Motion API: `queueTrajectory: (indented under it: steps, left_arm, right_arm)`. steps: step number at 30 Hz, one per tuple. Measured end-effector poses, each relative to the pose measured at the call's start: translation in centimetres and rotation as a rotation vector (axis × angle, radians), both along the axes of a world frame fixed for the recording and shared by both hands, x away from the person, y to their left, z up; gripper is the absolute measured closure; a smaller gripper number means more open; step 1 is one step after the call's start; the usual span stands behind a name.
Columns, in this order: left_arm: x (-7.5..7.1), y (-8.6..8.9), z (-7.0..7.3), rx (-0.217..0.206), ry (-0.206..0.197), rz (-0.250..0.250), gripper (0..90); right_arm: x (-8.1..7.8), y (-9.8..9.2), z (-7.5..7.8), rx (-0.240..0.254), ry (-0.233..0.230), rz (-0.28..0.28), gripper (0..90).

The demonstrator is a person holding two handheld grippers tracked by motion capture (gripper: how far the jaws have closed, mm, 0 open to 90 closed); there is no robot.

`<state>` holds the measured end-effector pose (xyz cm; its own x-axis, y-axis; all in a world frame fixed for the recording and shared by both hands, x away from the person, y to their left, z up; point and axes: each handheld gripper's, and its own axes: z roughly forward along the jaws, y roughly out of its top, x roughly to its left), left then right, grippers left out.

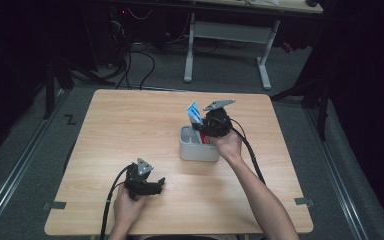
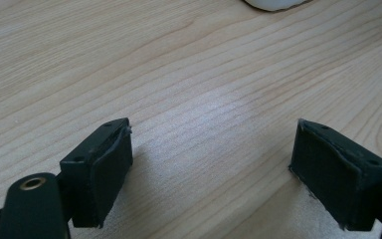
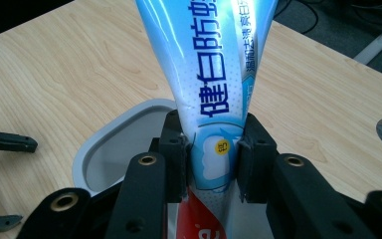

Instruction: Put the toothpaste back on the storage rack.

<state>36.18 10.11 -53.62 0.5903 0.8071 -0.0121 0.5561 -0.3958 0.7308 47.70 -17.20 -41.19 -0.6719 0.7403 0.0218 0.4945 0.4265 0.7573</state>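
Observation:
A blue and white toothpaste tube [image 3: 214, 74] with a red lower part stands up between the jaws of my right gripper [image 3: 213, 154], which is shut on it. In the high view that gripper [image 1: 206, 131] holds the tube [image 1: 194, 112] over the far right part of a grey box [image 1: 192, 150] in the middle of the table. My left gripper [image 1: 161, 183] rests near the front edge, well left of the box. Its jaws stand wide apart over bare wood [image 2: 209, 134], so the left gripper [image 2: 211, 169] is open and holds nothing.
The wooden table [image 1: 130, 130] has free room on its left half and far side. The grey box's rim [image 3: 114, 132] shows below the tube. A white desk frame [image 1: 230, 35] and cables stand on the floor beyond the table.

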Motion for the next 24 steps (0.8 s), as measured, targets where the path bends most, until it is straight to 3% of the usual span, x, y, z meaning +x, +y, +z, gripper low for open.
queueTrajectory:
  steps: [11, 18, 24]
  left_arm:
    - [0.0, 0.0, 0.0, -0.002, 0.0, 0.003, 16.9]
    - [0.0, 0.0, 0.0, -0.002, 0.0, 0.004, 16.9]
    - [-0.1, 0.0, 0.0, -0.002, 0.0, 0.005, 16.9]
  right_arm:
    - [-0.3, -0.6, -0.7, 0.031, 0.017, -0.005, 68.8]
    - [-0.7, -0.3, -1.4, -0.011, 0.007, 0.009, 68.1]
    - [-0.7, -0.5, -1.6, 0.003, -0.001, 0.008, 66.7]
